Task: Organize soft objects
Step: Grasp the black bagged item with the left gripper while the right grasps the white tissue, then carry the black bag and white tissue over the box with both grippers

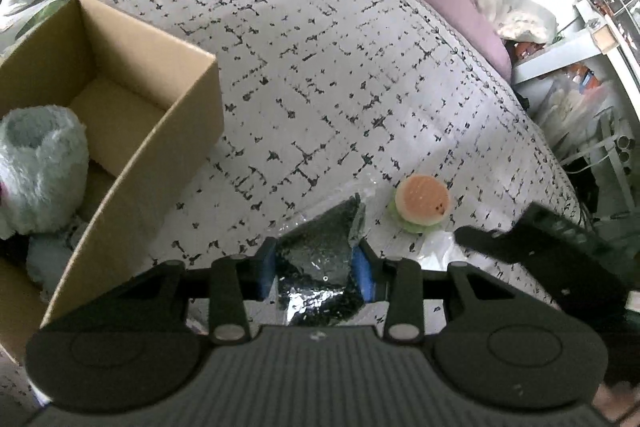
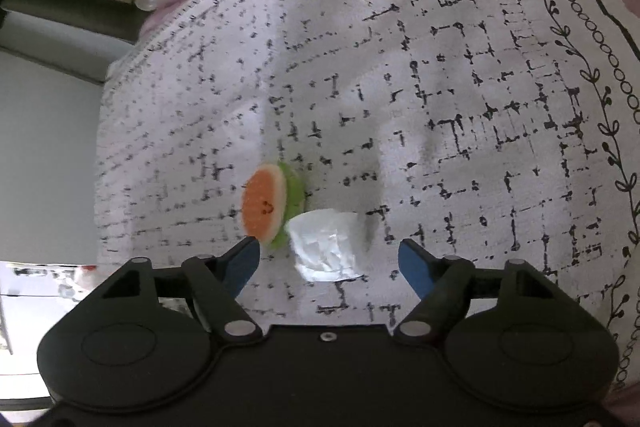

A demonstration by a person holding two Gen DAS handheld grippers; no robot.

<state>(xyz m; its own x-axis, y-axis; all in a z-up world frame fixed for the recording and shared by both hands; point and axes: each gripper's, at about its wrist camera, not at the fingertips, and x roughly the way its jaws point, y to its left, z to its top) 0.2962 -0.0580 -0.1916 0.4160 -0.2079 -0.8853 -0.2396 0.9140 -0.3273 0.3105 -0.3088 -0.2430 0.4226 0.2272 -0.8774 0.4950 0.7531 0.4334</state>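
At the far left of the left wrist view an open cardboard box [image 1: 120, 99] with plain brown walls sits on the bed [image 1: 340, 47]. Inside it, against the near left side, lies a shaggy pale blue-grey plush toy [image 1: 40, 163]; the far part of the box floor is bare cardboard.

The bed cover is a white quilted fabric printed with broken black crossing lines, edged with a leaf-and-ring border.

Next comes the left claw [image 1: 316, 269], whose blue pads pinch a dark, glittery triangular packet [image 1: 320, 251] wrapped in crinkled clear plastic; the packet is between the pads and sticks out forward over the bed.

Just right of it a small round burger-shaped squishy [image 1: 422, 205] rests on the cover, with an orange-tan bun top, a tiny face and a frilly green lettuce rim. A crumpled white tissue [image 2: 324, 247] lies touching the squishy's side.

The right claw [image 2: 330, 263] hangs above them with its jaws spread wide and nothing gripped: the tissue lies between the blue pads, and the left pad's tip is just beside the squishy's edge. A lilac pillow [image 1: 460, 15] lies at the bed's far right edge, beside cluttered shelves.
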